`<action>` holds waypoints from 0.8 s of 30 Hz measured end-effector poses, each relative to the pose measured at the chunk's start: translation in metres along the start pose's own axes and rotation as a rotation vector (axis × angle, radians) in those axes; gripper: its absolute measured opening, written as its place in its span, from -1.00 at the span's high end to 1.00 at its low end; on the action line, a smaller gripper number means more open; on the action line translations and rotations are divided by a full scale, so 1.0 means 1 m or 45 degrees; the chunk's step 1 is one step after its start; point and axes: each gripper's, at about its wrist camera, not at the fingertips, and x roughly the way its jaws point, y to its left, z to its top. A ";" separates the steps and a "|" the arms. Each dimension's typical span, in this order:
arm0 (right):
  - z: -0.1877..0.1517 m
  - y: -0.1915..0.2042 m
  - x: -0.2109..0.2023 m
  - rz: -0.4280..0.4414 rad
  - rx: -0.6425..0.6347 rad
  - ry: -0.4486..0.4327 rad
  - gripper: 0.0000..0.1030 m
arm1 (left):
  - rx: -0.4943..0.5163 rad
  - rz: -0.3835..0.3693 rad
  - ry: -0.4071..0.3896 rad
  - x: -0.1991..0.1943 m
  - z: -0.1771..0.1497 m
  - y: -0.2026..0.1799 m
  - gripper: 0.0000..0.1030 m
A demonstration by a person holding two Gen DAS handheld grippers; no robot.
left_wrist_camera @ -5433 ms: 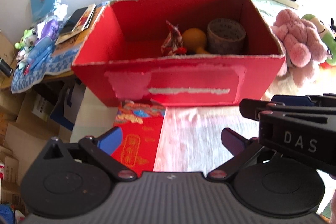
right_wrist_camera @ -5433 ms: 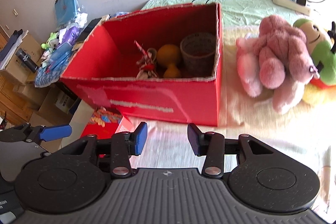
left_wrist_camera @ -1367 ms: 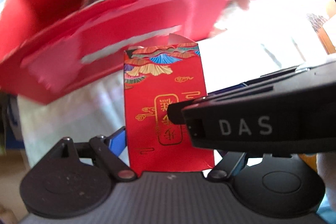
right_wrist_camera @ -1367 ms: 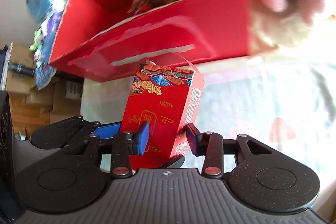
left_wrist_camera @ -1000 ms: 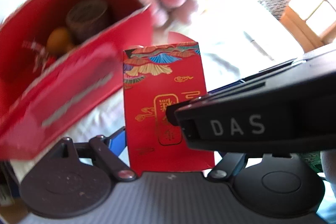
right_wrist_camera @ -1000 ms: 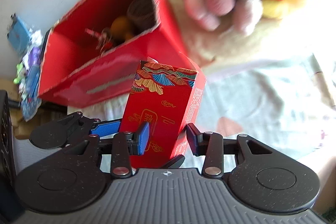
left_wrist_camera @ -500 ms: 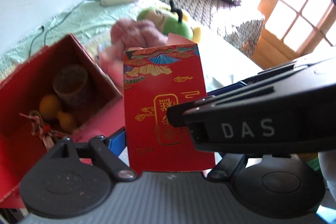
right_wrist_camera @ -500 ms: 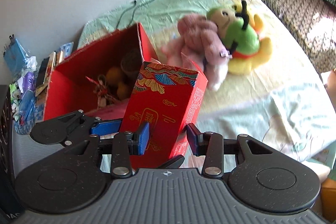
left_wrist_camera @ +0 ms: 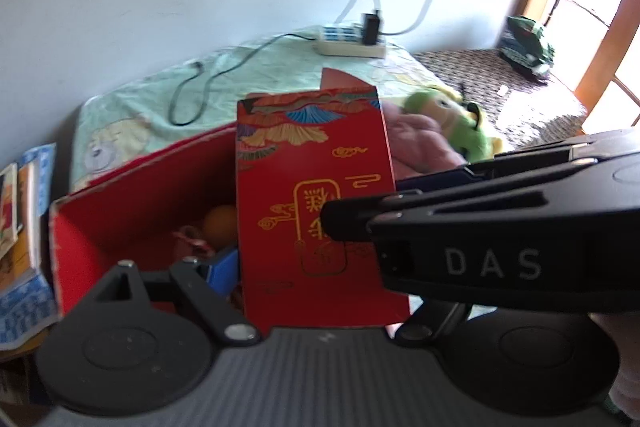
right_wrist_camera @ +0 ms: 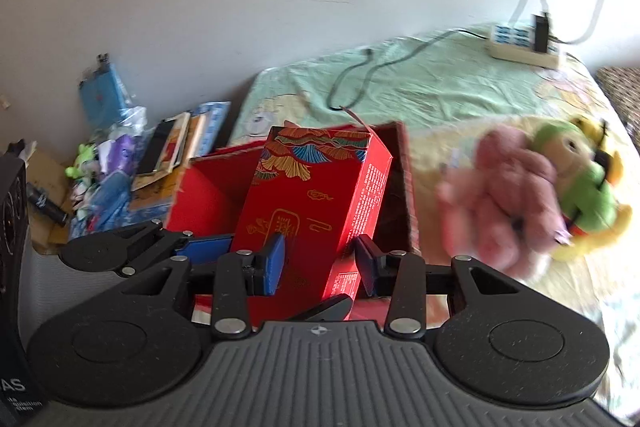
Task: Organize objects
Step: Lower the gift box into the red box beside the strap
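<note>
Gift carton [right_wrist_camera: 320, 203] lifted off bed, now above red bin [right_wrist_camera: 208, 195]; both tools clamped on it, drop-in next.

Black right gripper [right_wrist_camera: 320, 259], blue finger pads [right_wrist_camera: 274, 263], silver screws (white "DAS" lettering)
</note>
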 end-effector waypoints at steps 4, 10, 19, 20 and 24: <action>0.012 0.012 0.030 0.098 -0.047 0.035 0.20 | -0.067 0.098 0.016 0.005 -0.002 0.028 -0.57; 0.019 0.021 0.079 0.212 -0.087 0.114 0.24 | -0.135 0.204 0.081 0.028 -0.009 0.063 -0.57; 0.023 0.026 0.144 0.342 -0.113 0.303 0.24 | -0.184 0.341 0.220 0.069 -0.023 0.092 -0.57; 0.023 0.025 0.151 0.356 -0.117 0.335 0.24 | -0.189 0.349 0.235 0.072 -0.025 0.094 -0.57; 0.027 0.023 0.170 0.410 -0.143 0.440 0.24 | -0.197 0.390 0.283 0.081 -0.029 0.096 -0.57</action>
